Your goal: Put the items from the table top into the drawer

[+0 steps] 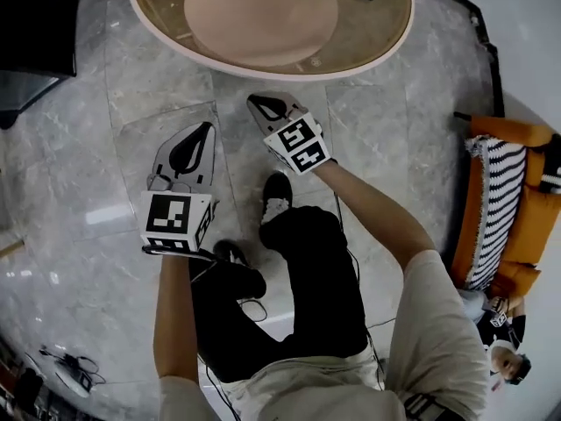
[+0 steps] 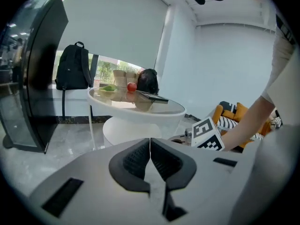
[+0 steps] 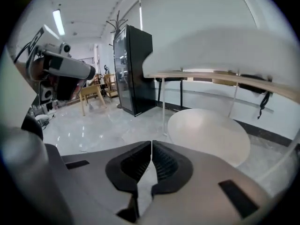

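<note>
One small red round item, one green item and one flat dark slab lie on the round glass table, near one black bag. Short of the table, above the marble floor, left gripper and right gripper are each pressed together on nothing
</note>
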